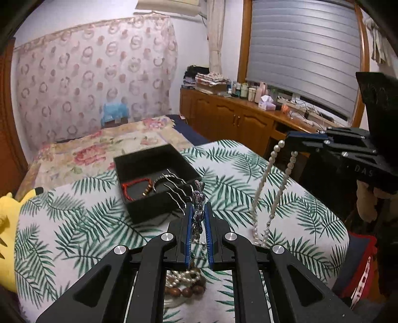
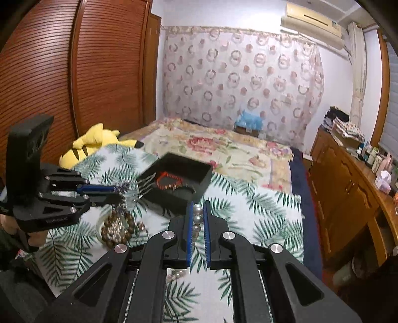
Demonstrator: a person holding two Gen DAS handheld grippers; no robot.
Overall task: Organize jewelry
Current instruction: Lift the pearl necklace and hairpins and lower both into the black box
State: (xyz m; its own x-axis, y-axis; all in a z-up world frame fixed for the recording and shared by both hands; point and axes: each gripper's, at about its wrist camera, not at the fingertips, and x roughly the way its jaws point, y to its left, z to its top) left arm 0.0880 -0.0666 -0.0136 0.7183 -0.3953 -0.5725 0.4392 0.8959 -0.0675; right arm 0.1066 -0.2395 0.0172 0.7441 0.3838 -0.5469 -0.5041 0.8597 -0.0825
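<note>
Left wrist view: the left tongs are closed on a silver bracelet; the black box lies just ahead, slightly left, so they are nearer. Right wrist view: the right tongs pinch a pearl necklace whose strand hangs down; the box lies ahead-left.

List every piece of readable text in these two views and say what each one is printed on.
"DAS": on the side of the right tool, seen in the left wrist view; the rest of the word is cut off.
Pale lettering on the side of the left tool, seen in the right wrist view: too blurred to read.
Labels on the bottles on the wooden sideboard: too small to read.
Sticker on the air conditioner: too small to read.
</note>
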